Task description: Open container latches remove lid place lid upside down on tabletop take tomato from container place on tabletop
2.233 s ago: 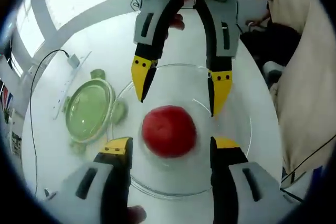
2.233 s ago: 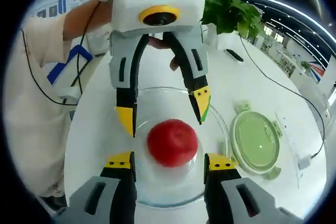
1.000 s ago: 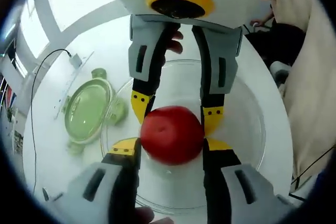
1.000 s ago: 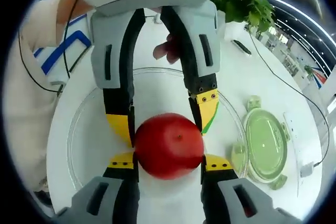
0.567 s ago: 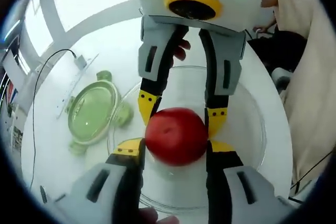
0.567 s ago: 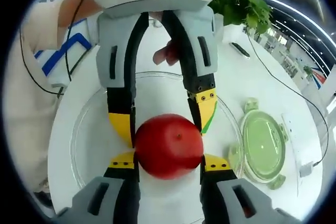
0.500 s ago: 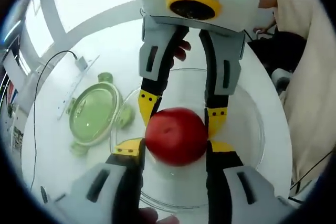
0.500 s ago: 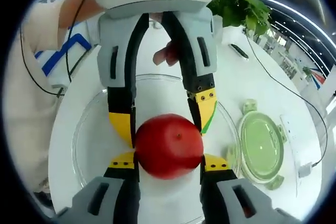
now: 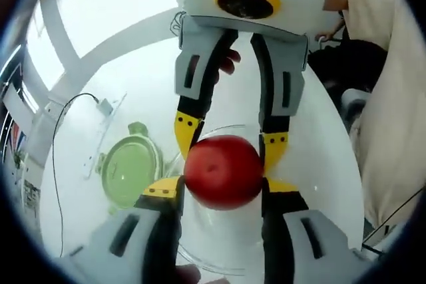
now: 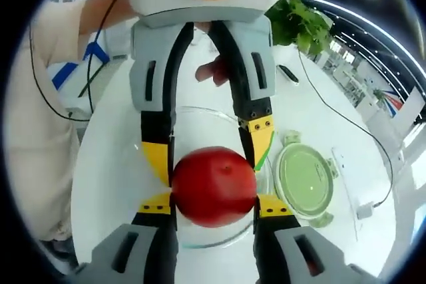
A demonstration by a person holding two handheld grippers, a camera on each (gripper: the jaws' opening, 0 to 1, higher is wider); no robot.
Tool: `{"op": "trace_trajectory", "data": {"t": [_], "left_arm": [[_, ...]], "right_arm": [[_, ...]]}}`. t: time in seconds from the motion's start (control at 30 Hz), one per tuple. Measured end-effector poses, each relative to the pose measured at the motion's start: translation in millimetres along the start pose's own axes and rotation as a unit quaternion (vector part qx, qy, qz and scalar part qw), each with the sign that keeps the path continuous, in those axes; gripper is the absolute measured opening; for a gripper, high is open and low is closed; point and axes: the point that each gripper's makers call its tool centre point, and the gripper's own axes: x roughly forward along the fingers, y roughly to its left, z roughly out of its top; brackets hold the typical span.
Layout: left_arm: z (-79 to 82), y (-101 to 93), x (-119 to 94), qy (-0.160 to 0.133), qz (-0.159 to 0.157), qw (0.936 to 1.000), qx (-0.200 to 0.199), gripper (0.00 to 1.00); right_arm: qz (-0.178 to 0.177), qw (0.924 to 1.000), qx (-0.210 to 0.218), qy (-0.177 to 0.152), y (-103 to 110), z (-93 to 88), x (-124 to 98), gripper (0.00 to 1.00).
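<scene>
A red tomato [image 9: 223,172] [image 10: 214,186] hangs above the clear glass container [image 9: 219,247] [image 10: 200,112], pinched from opposite sides by both grippers. In the left gripper view my left gripper [image 9: 221,189] rises from below, shut on the tomato, and the right gripper [image 9: 229,138] comes down from the top against it. In the right gripper view my right gripper [image 10: 214,205] is shut on the tomato from below, with the left gripper [image 10: 210,145] on its far side. The green-tinted lid [image 9: 130,171] [image 10: 303,181] lies flat on the white tabletop beside the container.
A black cable [image 9: 56,131] runs to a white power strip [image 9: 106,108] past the lid. A potted plant [image 10: 299,21] and a dark slim object [image 10: 287,72] sit at the far table side. A person in a beige top [image 9: 393,98] stands close to the table edge.
Both grippers closed on the tomato inside the container. Since then they have risen with it, so the container and lid look smaller and farther below.
</scene>
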Motion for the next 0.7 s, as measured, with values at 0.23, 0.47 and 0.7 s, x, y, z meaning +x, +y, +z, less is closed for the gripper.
{"op": "trace_trajectory", "data": {"t": [0.23, 0.47, 0.7], "left_arm": [[29.6, -3.0, 2.7, -0.009, -0.001, 0.9996, 0.025, 0.36], [60.7, -3.5, 11.0, -0.013, -0.007, 0.9985, 0.053, 0.36], [99.3, -13.2, 31.3, -0.024, -0.025, 0.9964, 0.078, 0.36]], "right_arm": [[-0.020, 0.9998, 0.004, 0.002, -3.7, -8.6, -25.0, 0.39], [-0.045, 0.9988, 0.016, 0.007, -9.3, -27.4, -57.0, 0.39], [-0.069, 0.9968, 0.032, 0.025, -10.2, -56.7, -89.9, 0.39]]}}
